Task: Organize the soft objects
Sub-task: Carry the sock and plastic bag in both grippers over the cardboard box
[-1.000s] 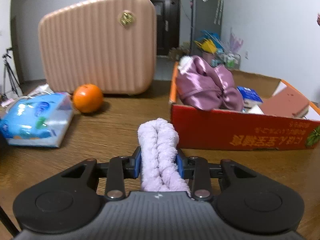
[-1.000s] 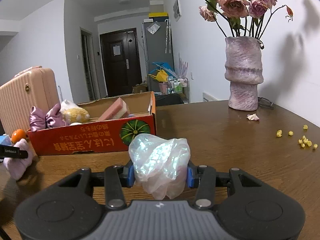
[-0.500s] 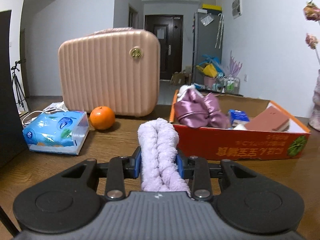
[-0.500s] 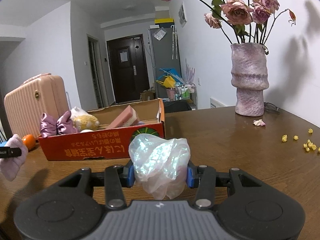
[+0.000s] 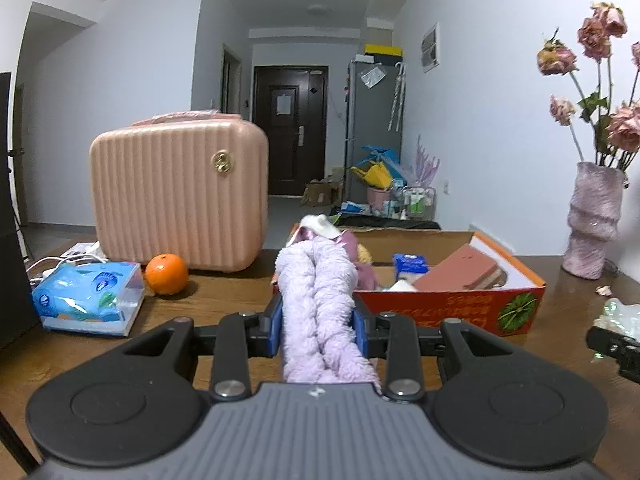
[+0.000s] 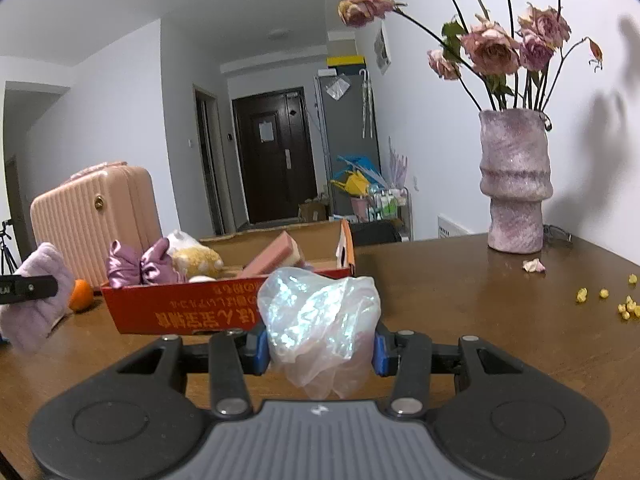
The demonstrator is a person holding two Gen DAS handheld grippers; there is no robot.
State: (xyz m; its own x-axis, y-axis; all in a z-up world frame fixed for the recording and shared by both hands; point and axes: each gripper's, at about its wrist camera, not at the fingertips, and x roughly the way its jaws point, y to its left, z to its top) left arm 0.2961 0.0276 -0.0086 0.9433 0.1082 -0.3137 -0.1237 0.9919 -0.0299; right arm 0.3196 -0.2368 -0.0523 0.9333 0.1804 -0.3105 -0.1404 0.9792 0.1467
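Left gripper (image 5: pixel 318 334) clamped on fluffy lilac folded towel (image 5: pixel 318 304), held above brown wooden table (image 5: pixel 224 304).
Straight ahead: shallow red-orange cardboard box (image 5: pixel 452 308) holding shiny purple satin cloth (image 5: pixel 352 246), small blue carton (image 5: pixel 409 263), reddish-brown flat block (image 5: pixel 460 270). Far left: ribbed pink hard-shell suitcase (image 5: pixel 178 192), upright; round orange fruit (image 5: pixel 166 274) just in front of it; blue plastic tissue pack (image 5: pixel 90 294) beside. Right edge: textured pink vase (image 5: pixel 594 222) with dried roses (image 5: pixel 592 36); part of other black gripper (image 5: pixel 616 346) with crinkled iridescent plastic (image 5: pixel 622 314).
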